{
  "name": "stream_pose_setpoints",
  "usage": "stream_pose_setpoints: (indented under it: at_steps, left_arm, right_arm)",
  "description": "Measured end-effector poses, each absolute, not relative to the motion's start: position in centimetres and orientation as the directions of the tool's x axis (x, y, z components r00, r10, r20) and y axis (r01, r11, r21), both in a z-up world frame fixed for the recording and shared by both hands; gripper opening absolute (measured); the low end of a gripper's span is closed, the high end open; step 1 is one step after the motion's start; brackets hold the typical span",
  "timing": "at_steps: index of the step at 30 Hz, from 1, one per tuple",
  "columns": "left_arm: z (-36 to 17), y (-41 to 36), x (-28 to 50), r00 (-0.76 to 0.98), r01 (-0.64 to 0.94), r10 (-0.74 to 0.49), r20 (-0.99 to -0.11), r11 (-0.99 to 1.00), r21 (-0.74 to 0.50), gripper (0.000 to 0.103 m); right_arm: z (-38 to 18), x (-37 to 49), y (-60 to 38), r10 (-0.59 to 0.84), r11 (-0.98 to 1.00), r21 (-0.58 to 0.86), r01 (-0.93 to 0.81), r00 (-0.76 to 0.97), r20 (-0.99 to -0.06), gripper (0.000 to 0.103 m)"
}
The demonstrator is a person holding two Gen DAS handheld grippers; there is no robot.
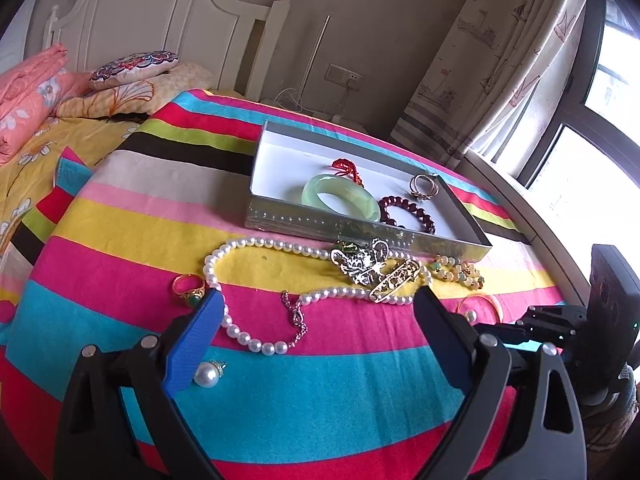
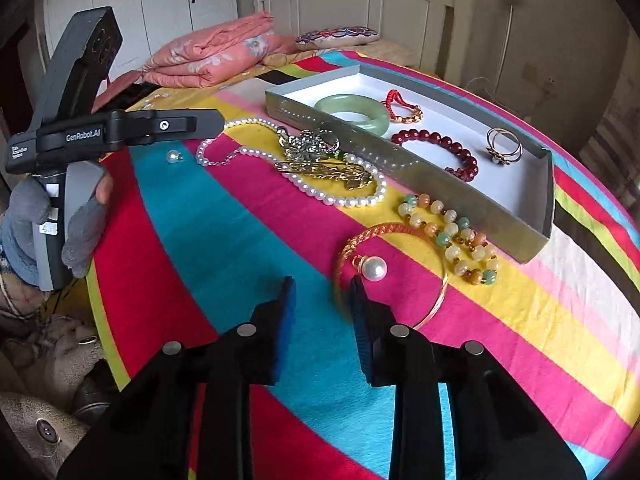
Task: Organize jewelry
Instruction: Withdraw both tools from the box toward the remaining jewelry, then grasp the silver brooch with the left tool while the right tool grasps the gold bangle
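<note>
Because the right gripper (image 2: 322,300) stands partly open and empty with the orange bangle (image 2: 394,256) and a loose pearl earring (image 2: 374,267) just ahead, a pinch could snag both. Left gripper (image 1: 318,312) gapes wide, empty, over the pearl necklace (image 1: 240,280). 5 pieces already lie in the tray (image 1: 360,232). The brooch pile (image 1: 368,268) is tangled, hard to separate by eye.

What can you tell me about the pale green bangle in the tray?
The pale green jade-like bangle is a thick, smooth, glossy, translucent closed ring. It lies flat on the white floor of the shallow grey cardboard tray, near its front wall, between the red cord bracelet and the dark red bead bracelet. No tool touches it.
</note>
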State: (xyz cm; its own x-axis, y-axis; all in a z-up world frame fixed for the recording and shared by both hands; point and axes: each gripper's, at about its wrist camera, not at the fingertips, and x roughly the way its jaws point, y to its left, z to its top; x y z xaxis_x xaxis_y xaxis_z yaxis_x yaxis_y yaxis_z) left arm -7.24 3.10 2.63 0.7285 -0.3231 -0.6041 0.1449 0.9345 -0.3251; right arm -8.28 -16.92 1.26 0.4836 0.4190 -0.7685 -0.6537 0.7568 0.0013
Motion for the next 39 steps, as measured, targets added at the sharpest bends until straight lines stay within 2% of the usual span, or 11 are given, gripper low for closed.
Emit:
stream_pose_setpoints:
  at_steps: [3, 11, 14, 15, 24, 28, 39]
  left_arm:
    - [2.5, 3.2, -7.3, 0.728, 0.142, -0.323, -0.605, 0.934, -0.328, 0.095]
    - [2.4, 3.2, -7.2, 0.720, 0.138, -0.325, -0.612, 0.933, -0.333, 0.095]
    - [2.3, 3.2, -7.2, 0.719, 0.138, -0.326, -0.614, 0.933, -0.334, 0.095]
    - [2.3, 3.2, -7.1, 0.719, 0.138, -0.327, -0.613, 0.932, -0.334, 0.095]
    - [2.3, 3.3, -7.2, 0.718, 0.140, -0.330, -0.612, 0.931, -0.338, 0.095]
    - [2.3, 3.3, -7.1, 0.718, 0.139, -0.330, -0.613, 0.931, -0.338, 0.095]
    - [2.1, 3.2, -6.9, 0.706, 0.132, -0.328, -0.628, 0.932, -0.338, 0.095]
  right_arm:
    - [1.3, -8.5, -16.9, 0.421, 0.755, 0.002, -0.655, 0.483, -0.768, 0.023]
    - [1.3, -8.6, -16.8, 0.417, 0.757, -0.007, -0.654, 0.490, -0.765, 0.021]
    - [1.2, -8.6, -16.5, 0.395, 0.771, -0.030, -0.636, 0.515, -0.761, 0.005]
    - [1.2, -8.7, -16.5, 0.388, 0.779, -0.034, -0.627, 0.524, -0.758, 0.004]
    - [2.6, -8.2, -20.1, 0.457, 0.843, 0.107, -0.527, 0.597, -0.659, 0.004]
    - [2.7, -7.7, -20.9, 0.460, 0.857, 0.149, -0.493, 0.603, -0.652, 0.004]
    - [2.8, -7.4, -22.0, 0.392, 0.905, 0.144, -0.401, 0.651, -0.650, 0.004]
